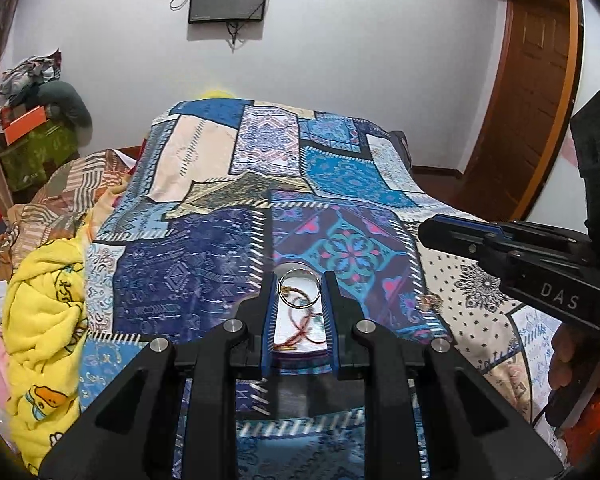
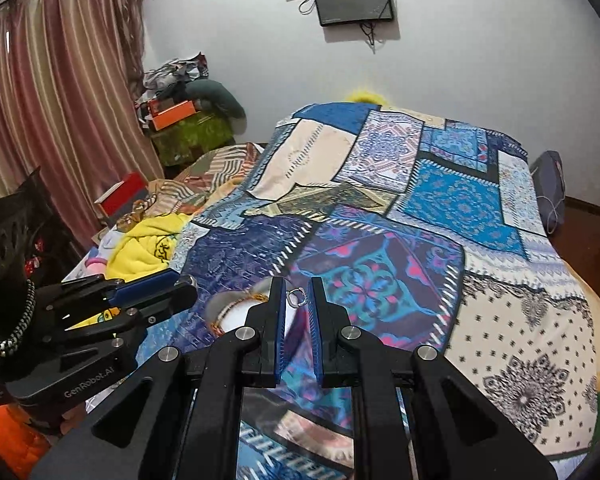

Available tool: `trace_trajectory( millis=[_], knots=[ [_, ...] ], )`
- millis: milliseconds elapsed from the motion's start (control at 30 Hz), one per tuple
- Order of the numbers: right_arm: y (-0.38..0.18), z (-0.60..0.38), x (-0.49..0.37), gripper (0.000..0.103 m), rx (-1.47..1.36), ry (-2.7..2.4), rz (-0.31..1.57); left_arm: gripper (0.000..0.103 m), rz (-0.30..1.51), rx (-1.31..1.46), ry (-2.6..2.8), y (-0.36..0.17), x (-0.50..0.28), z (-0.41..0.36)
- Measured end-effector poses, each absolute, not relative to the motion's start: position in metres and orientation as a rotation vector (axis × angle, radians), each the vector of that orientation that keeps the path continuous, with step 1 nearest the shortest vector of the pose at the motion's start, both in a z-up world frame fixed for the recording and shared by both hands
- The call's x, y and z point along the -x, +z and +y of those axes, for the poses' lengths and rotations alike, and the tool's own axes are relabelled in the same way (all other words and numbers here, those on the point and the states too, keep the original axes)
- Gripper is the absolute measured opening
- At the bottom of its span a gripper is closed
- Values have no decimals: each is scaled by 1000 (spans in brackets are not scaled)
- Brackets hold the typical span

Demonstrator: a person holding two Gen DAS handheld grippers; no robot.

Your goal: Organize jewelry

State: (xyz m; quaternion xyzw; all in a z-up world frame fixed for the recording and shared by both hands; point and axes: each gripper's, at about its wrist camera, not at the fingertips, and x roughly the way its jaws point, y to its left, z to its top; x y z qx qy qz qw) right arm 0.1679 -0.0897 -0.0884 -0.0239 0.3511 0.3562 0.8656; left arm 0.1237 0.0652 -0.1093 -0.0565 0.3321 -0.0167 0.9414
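Note:
In the left wrist view my left gripper (image 1: pixel 299 280) is shut on a plain silver ring (image 1: pixel 300 290), which stands upright between the blue pads. Below it on the patchwork bedspread (image 1: pixel 204 264) lies a white dish (image 1: pixel 300 338) with red thread bracelets. In the right wrist view my right gripper (image 2: pixel 296 286) is shut on a small silver ring with a stone setting (image 2: pixel 296 298). The white dish (image 2: pixel 236 312) shows blurred to its left, with a beaded bracelet in it. My left gripper (image 2: pixel 176 286) appears at the left there, my right gripper (image 1: pixel 426 230) at the right of the left wrist view.
A small gold piece (image 1: pixel 430 302) lies on the bedspread right of the dish. A yellow blanket (image 1: pixel 40 340) and striped bedding (image 1: pixel 60 192) are bunched along the bed's left side. Boxes and clothes (image 2: pixel 180 120) pile up by the curtain (image 2: pixel 52 128). A wooden door (image 1: pixel 528 100) is at the right.

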Motion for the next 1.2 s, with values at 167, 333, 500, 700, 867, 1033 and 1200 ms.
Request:
trace_trajectory(
  millis=[167,333,500,700,867,1033,1200],
  knots=[
    [-103,-76,-171,10,36,769,775,20,694,132,-17,-121,-127,77],
    [-120,-60,-174,10,59,796,822,20,743,153,-19,-142,-134,83],
    [-138,-49,-180,10,93,803,860,20,785,165,-38,-160,-142,85],
    [-145,-45,-186,10,131,803,876,20,802,167,-45,-171,-151,86],
    [-147,-43,-189,10,142,797,872,20,804,173,-47,-173,-158,88],
    [-147,-40,-190,10,166,789,859,20,803,162,-45,-174,-160,87],
    [-146,-40,-191,22,172,780,864,20,808,173,-41,-174,-160,88]
  ],
)
